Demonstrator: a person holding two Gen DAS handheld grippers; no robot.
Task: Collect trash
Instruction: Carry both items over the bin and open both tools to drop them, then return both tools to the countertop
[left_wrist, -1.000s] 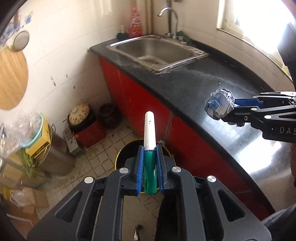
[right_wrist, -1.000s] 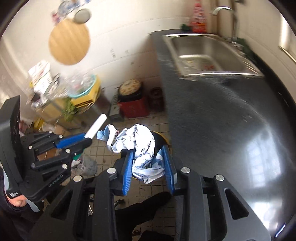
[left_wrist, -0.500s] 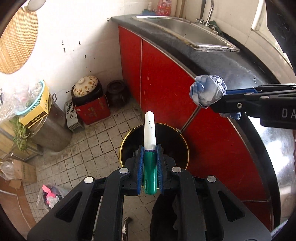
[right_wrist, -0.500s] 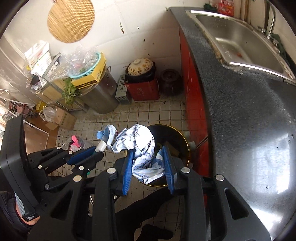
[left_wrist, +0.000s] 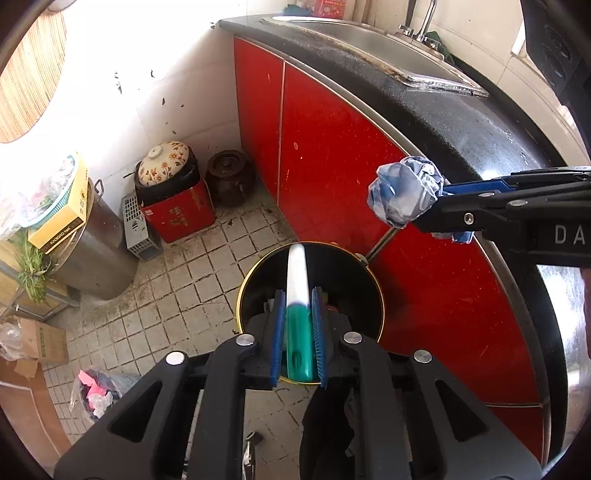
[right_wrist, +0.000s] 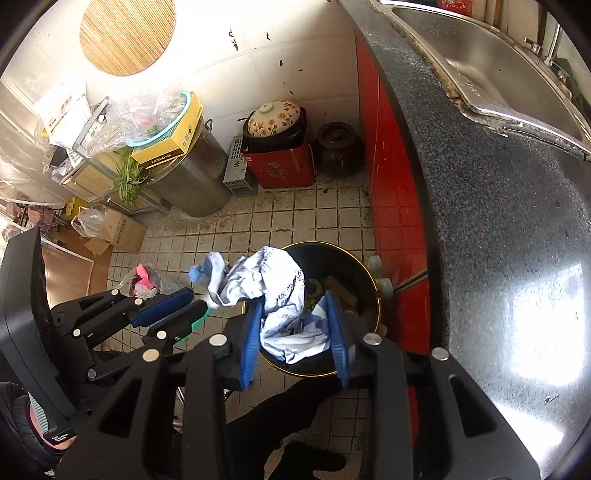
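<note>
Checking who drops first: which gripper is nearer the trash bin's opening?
Left. The left gripper, holding the marker, hangs over the trash bin; the right gripper, with crumpled paper, sits off to its side.

Left wrist view: looks steeply down along the left gripper (left_wrist: 298, 330) at the floor bin (left_wrist: 373, 295), red cabinets to the right. Right wrist view: similar downward angle from the right, counter (right_wrist: 498, 206) near. Both share bin (right_wrist: 369, 273), tiled floor (left_wrist: 177, 280) and far wall.

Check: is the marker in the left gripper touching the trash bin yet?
Apart. In the left wrist view the marker, clamped in the left gripper, hangs above the bin opening, well clear of its rim.
</note>
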